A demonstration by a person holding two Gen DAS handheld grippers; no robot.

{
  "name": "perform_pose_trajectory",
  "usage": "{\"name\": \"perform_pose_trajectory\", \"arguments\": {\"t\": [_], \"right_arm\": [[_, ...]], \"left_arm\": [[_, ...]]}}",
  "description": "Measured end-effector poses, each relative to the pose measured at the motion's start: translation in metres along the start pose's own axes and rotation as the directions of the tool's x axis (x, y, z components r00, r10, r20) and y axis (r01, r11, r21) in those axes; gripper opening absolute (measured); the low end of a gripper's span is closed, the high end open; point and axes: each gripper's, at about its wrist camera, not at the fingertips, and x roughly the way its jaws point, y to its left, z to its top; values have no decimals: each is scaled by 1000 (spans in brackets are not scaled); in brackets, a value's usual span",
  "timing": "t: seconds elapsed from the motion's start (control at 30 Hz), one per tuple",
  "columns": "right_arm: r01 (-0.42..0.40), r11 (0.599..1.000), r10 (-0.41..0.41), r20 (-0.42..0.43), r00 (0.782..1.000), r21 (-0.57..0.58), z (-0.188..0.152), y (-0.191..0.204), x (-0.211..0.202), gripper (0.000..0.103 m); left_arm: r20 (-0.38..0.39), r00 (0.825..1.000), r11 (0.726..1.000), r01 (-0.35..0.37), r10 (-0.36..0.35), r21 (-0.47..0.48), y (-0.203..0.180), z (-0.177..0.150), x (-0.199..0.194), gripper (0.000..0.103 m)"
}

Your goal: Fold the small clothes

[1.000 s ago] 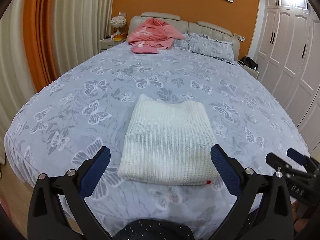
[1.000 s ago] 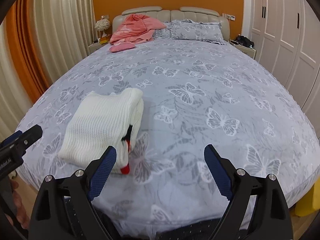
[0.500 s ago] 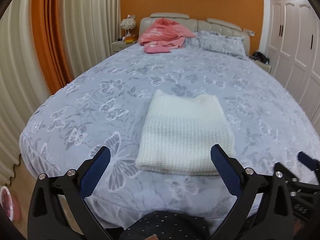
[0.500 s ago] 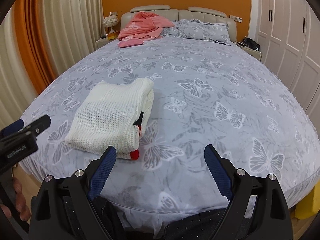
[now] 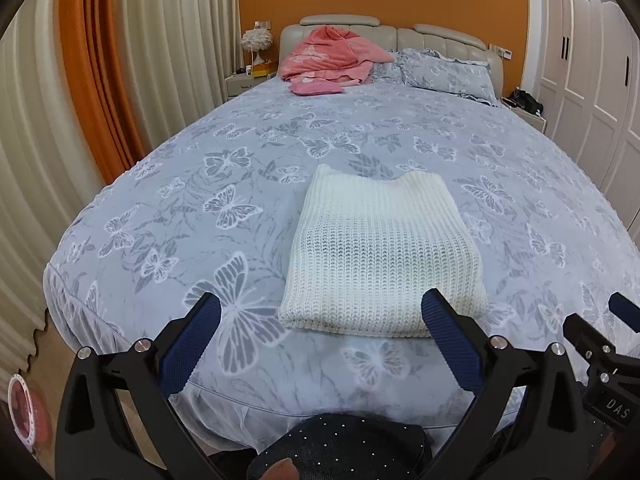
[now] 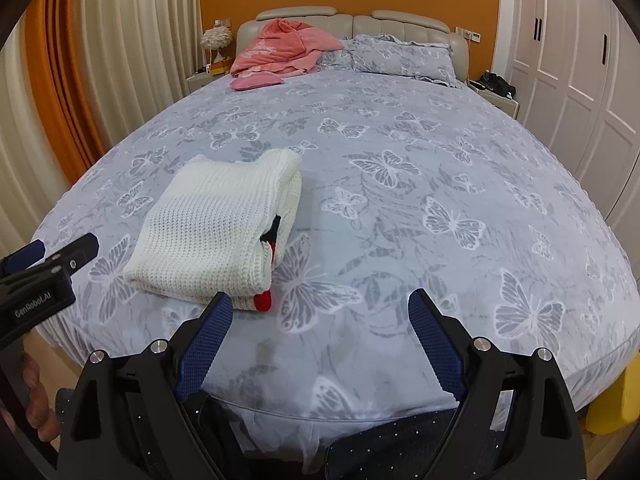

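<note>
On the near edge of the butterfly-print grey bed [image 5: 248, 152], folded white knit sweater [image 5: 380, 252] lies squared and apparently finished, so left claw [image 5: 320, 330] and right claw [image 6: 320, 328] hover released, empty.

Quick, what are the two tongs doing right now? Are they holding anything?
Left tongs: open, holding nothing; the sweater lies just beyond them.
Right tongs: open, holding nothing.

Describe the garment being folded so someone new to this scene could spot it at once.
Start at the bed with the grey butterfly cover. Near its foot edge lies the white knit sweater, folded into a flat rectangle. Unlike the crumpled pink clothes by the headboard, it is white, neat and shows red and black at one edge.
</note>
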Motion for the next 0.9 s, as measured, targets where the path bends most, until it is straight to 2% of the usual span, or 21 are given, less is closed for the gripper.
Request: {"name": "perform_pose_trajectory", "arguments": {"t": [0.2,0.4,0.5,0.67,0.9], "right_arm": [[7,1000,-7,-4,1000,-8,-3,3,0,87],[4,1000,-4,-6,1000,0,-6,4,-1,87],[1,1000,-1,-11,1000,2,-8,2,1,87],[7,1000,-7,-21,1000,8,-11,-1,5,87],[11,1000,-11,-29,1000,10,-13,-3,8,87]], "left_arm": [[54,999,1000,-3,4,-12,4,0,-5,98],[55,998,999,29,-26,-44,7,-1,-4,98],[129,992,999,-9,15,-52,7,-9,-9,98],[119,993,1000,-17,16,2,-1,-17,-5,98],[93,995,1000,-26,27,-8,-1,-22,-4,98]]}}
